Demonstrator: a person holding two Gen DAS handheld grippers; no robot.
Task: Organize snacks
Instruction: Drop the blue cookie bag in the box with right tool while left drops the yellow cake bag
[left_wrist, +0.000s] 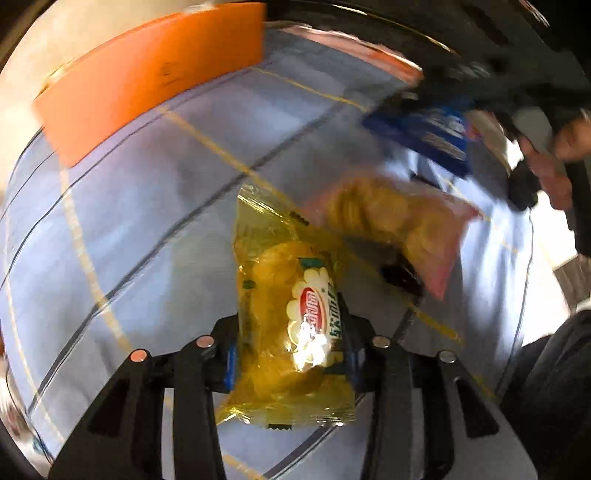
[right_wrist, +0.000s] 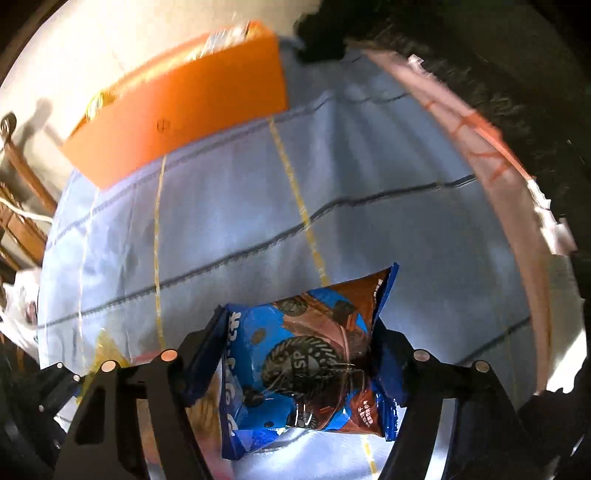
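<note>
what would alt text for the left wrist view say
The left gripper grips a yellow chip packet above a blue tablecloth. Beyond it are an orange box, a blurred pink snack bag and a blue packet.

Right gripper (right_wrist: 295, 354): jaws clamped on blue cookie packet (right_wrist: 306, 369)
Tabletop (right_wrist: 240, 221): blue cloth
Orange box (right_wrist: 177, 107): far edge, blurred, apparently holding packets

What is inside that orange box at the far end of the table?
The orange box shows mostly its plain side. In the right wrist view, blurred yellow and white packaging peeks over its top edge. The wall hides everything lower inside.
</note>
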